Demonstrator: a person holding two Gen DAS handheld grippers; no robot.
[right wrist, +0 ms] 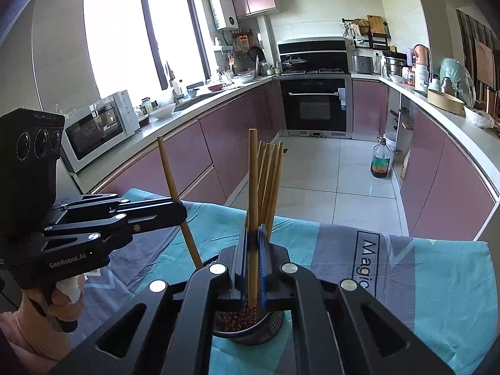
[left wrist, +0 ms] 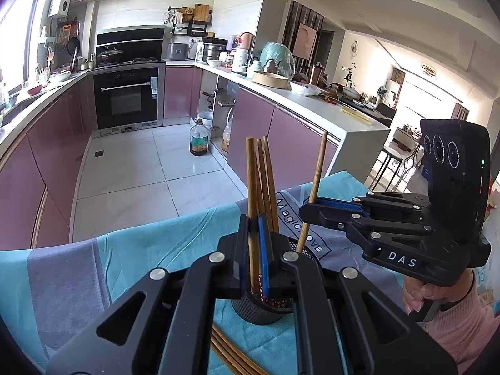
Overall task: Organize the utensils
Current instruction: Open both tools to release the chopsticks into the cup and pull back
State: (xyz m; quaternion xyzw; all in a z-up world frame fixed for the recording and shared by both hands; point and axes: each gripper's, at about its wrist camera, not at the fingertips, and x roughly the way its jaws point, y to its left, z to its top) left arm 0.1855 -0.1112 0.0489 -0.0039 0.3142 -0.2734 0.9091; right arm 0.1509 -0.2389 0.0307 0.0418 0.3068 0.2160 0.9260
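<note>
A dark mesh utensil holder (left wrist: 259,311) stands on the blue cloth and also shows in the right wrist view (right wrist: 250,328). Several wooden chopsticks (right wrist: 270,181) stand in it. My left gripper (left wrist: 253,250) is shut on one chopstick (left wrist: 251,187), held upright over the holder. In the right wrist view that gripper (right wrist: 181,211) and its chopstick (right wrist: 170,175) show at the left. My right gripper (right wrist: 253,256) is shut on another chopstick (right wrist: 253,187), its lower end in the holder. In the left wrist view it (left wrist: 307,211) grips a chopstick (left wrist: 317,175) above the holder's rim.
The table carries a blue and grey cloth (right wrist: 437,275) printed "Magic". More chopsticks (left wrist: 231,356) lie on the cloth in front of the holder. Beyond the table edge lies a tiled kitchen floor with an oil bottle (left wrist: 199,139), pink cabinets and an oven (right wrist: 314,103).
</note>
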